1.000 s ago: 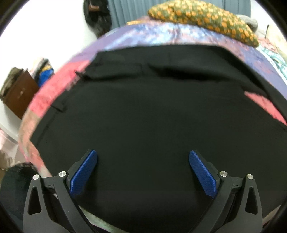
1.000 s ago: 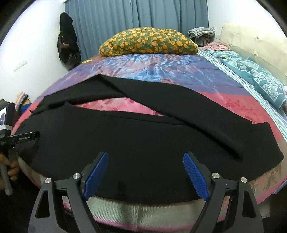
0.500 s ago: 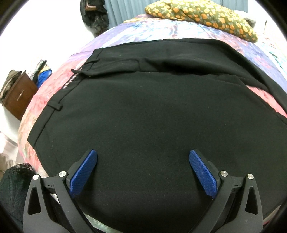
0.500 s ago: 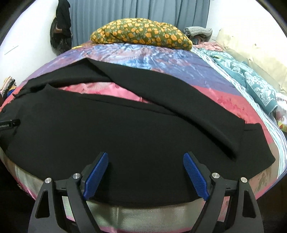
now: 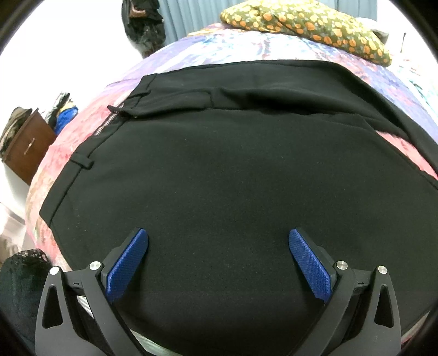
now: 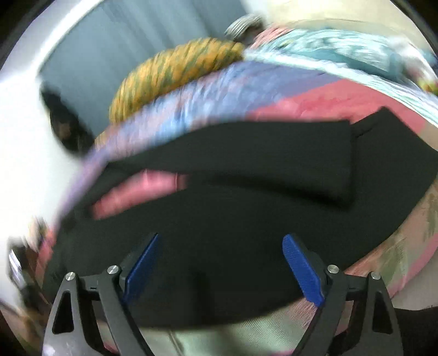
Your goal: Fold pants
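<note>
Black pants (image 5: 224,169) lie spread across a colourful bedspread (image 5: 208,46), waistband at the left with a belt loop (image 5: 80,163). My left gripper (image 5: 217,260) is open and empty, hovering just above the seat of the pants near the bed's front edge. In the blurred right wrist view the two legs (image 6: 246,191) run to the right, the far leg ending in a hem (image 6: 349,161) over the near leg. My right gripper (image 6: 220,263) is open and empty above the near leg.
A yellow-patterned pillow (image 5: 303,24) lies at the head of the bed. A brown cabinet (image 5: 26,145) stands left of the bed. Dark clothes (image 5: 142,22) hang on the wall by the curtain. A teal blanket (image 6: 342,46) lies at the right.
My left gripper has moved closer over the waist area. My right gripper has swung right along the legs, tilting, and its view is now motion-blurred. Both stay open.
</note>
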`<state>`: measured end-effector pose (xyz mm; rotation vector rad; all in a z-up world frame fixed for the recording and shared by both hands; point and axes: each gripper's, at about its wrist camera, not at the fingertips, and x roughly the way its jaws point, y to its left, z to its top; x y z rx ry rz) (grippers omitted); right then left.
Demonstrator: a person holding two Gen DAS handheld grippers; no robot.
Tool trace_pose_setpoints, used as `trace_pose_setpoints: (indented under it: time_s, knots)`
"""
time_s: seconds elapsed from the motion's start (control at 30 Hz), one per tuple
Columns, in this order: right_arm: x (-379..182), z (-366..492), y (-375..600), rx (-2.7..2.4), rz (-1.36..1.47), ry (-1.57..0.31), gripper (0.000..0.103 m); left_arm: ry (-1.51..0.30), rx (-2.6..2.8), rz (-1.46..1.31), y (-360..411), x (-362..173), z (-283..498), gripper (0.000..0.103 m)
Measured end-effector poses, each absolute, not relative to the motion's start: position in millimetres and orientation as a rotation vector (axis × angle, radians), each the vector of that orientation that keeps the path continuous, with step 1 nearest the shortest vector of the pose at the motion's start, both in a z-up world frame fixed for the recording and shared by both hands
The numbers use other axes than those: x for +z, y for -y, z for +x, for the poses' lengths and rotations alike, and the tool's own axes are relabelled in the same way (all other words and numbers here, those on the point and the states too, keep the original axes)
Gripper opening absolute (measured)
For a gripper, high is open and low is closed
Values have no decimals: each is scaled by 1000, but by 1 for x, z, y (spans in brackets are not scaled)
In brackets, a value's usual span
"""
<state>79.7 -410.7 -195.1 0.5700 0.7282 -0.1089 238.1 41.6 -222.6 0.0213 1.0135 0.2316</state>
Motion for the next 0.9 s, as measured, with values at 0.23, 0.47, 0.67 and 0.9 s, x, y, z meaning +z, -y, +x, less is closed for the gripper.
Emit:
trace_pose_setpoints:
  time_s: [0.23, 0.47, 0.67, 0.9]
  knots:
    - [-233, 85, 481, -118, 1048, -650, 87, -995, 240, 13, -41, -223, 236, 102]
    - [-239, 91, 510, -338, 1151, -625, 32, -989, 261, -4, -40, -221, 235, 103]
    - [-203, 95, 515, -256, 1026, -557, 17, -1041, 102, -39, -32, -170, 270, 102]
    - [-145, 91, 500, -107, 827, -403, 17, -1130, -161, -386, -23, -140, 423, 102]
